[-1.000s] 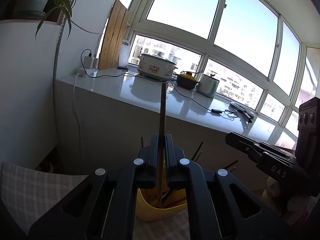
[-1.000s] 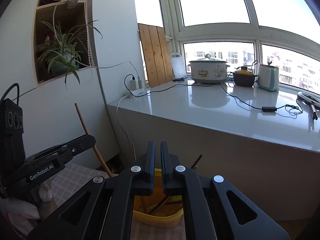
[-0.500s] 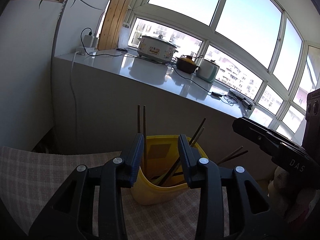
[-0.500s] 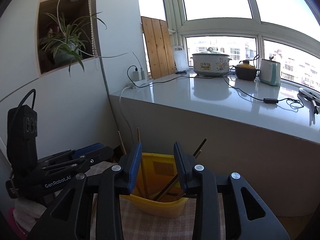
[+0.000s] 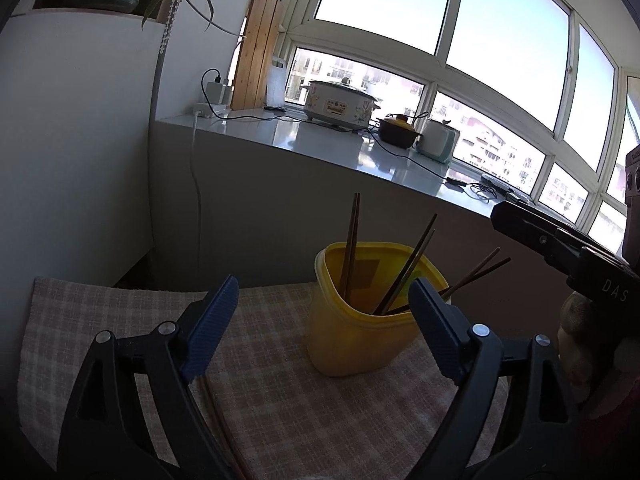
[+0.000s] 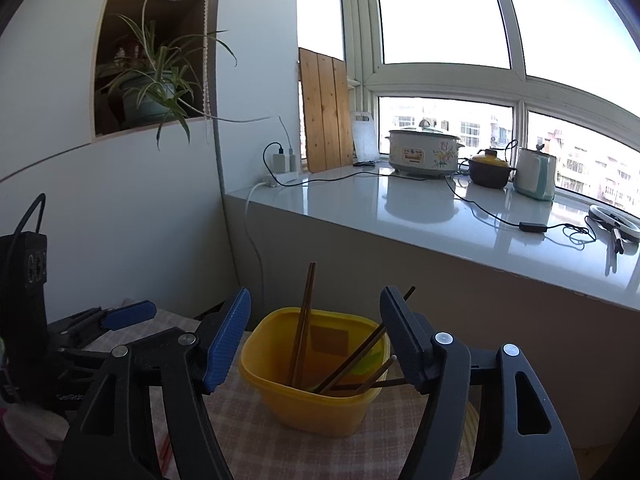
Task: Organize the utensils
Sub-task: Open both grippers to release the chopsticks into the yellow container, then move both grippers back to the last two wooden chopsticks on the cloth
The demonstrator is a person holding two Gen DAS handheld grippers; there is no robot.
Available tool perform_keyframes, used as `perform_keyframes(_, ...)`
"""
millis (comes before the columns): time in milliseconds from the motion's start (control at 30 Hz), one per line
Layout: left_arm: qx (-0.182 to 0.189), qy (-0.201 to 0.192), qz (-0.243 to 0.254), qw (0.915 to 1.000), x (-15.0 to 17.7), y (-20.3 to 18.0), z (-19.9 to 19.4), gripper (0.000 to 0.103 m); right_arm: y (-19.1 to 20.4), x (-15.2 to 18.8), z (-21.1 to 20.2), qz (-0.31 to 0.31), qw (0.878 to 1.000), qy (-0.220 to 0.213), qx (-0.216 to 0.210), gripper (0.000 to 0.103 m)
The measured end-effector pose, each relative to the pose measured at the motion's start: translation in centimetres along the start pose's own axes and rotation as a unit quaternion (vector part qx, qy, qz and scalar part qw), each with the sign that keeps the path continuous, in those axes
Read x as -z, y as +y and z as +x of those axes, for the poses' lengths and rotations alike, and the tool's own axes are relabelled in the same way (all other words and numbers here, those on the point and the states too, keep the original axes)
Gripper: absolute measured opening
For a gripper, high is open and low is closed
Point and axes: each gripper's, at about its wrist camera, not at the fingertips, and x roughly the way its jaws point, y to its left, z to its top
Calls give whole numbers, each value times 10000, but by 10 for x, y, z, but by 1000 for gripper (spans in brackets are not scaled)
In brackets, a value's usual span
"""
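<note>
Two grippers hover, fingers spread wide and empty
Left gripper (image 5: pixel 320 312) and right gripper (image 6: pixel 316 336) flank yellow container (image 6: pixel 316 392) holding chopsticks (image 6: pixel 302 320) on checked cloth (image 5: pixel 120 312)

Both tools are matte black plastic two-finger grippers, the left gripper (image 5: pixel 320 312) and the right gripper (image 6: pixel 316 336), with ribbed blue pads (image 6: pixel 228 340) and silver round screws (image 6: pixel 443 337). White lettering reads "DAS" on the right one, "GenRobo" on the left; a black cable (image 6: pixel 24 216) loops above the left one's box.
</note>
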Motion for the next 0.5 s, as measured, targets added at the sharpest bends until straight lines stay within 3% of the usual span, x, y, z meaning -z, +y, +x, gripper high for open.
perform_keyframes(133, -336, 291, -2, 9990, 12, 14, -4, 95, 9, 8, -3, -78, 9999, 56, -63, 72)
perform_keyframes(267, -590, 462, 27, 9972, 30, 28, -12, 96, 14, 22, -7, -80, 9997, 138, -159, 81)
perform_keyframes(500, -909, 1009, 22, 9907, 68, 59, -9, 96, 26, 58, 3, -77, 9963, 732, -449, 82)
